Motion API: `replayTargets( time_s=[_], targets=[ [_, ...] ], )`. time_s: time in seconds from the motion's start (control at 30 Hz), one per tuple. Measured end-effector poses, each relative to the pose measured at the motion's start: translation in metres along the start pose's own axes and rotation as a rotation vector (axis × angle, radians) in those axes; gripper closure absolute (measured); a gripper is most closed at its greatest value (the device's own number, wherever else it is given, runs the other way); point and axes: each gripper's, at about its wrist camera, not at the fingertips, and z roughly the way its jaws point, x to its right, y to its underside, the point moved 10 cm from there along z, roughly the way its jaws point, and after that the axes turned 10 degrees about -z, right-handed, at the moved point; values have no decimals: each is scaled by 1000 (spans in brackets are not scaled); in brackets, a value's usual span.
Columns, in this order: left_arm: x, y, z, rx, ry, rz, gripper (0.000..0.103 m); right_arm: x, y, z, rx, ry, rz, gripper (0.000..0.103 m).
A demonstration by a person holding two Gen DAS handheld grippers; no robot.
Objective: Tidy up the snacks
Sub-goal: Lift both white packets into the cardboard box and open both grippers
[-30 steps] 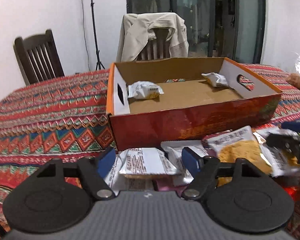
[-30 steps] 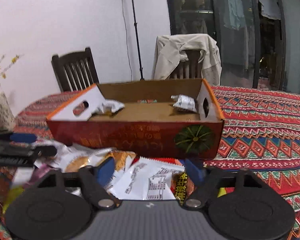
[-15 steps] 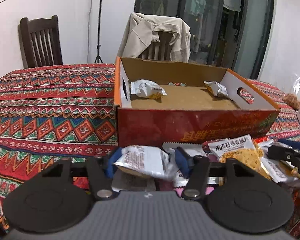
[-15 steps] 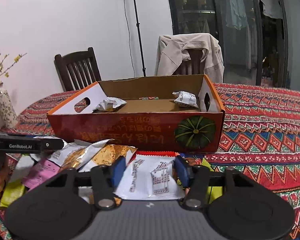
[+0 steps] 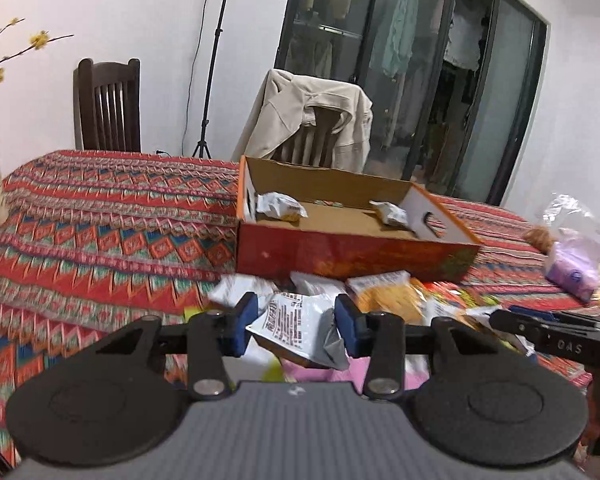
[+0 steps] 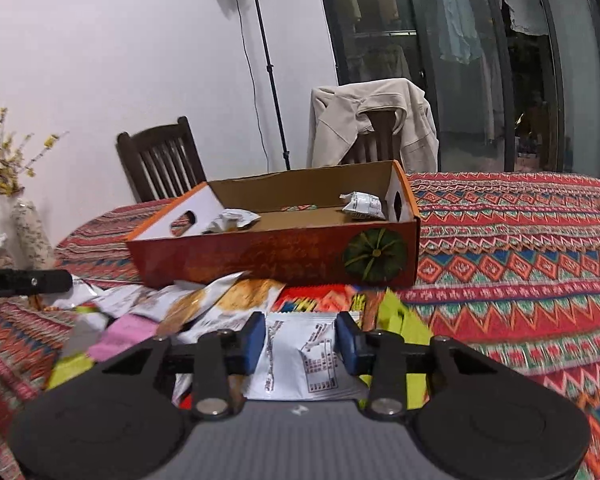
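Left hand-held gripper [image 5: 296,322]: its blue pads are clamped on a white snack packet [image 5: 300,326] with printed text, lifted clear of the pile; the jaws have just been closing and the packet sits crumpled between them.
Right hand-held gripper [image 6: 301,342]: its jaws have just been closing too, and are now pressed on the two side edges of a flat white sachet [image 6: 302,360] with a printed table on it.
Snack pile [image 6: 204,304]: loose packets lie on the table just in front of the box, white, orange-yellow, pink and yellow-green ones overlapping; in the left view the pile is blurred.
Cardboard box [image 5: 352,254]: red outside, brown inside, open on top, with white end flaps that have cut-out handles; it stands on the table beyond both grippers.
Packets in box: one white packet [image 5: 280,206] lies by the left end flap and another [image 5: 390,212] near the right end flap, well apart from each other.
Table [image 6: 520,248]: covered by a cloth of red, blue and green zigzag bands.
Other gripper in view: the right one's black body shows at the right edge of the left view [image 5: 560,340].
Background: a dark wooden chair [image 5: 108,108], a second chair draped with a beige jacket [image 5: 308,116], a light stand [image 6: 268,68], and a vase with yellow blossoms [image 6: 28,224] at the left.
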Motion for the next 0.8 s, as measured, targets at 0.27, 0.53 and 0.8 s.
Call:
replayTargets(
  time_s=[0.27,0.53,0.8],
  targets=[
    [17,26,-35,-8,36,-4,60,-18,7,-58,30,-19,-36,65],
    [30,25,-40,6,58,1,60,-24,9,-78,45,-39,-47,65],
    [39,-28,-8,21,102,40,60,-15,-7,-64,56,-81,-36,65]
  ],
)
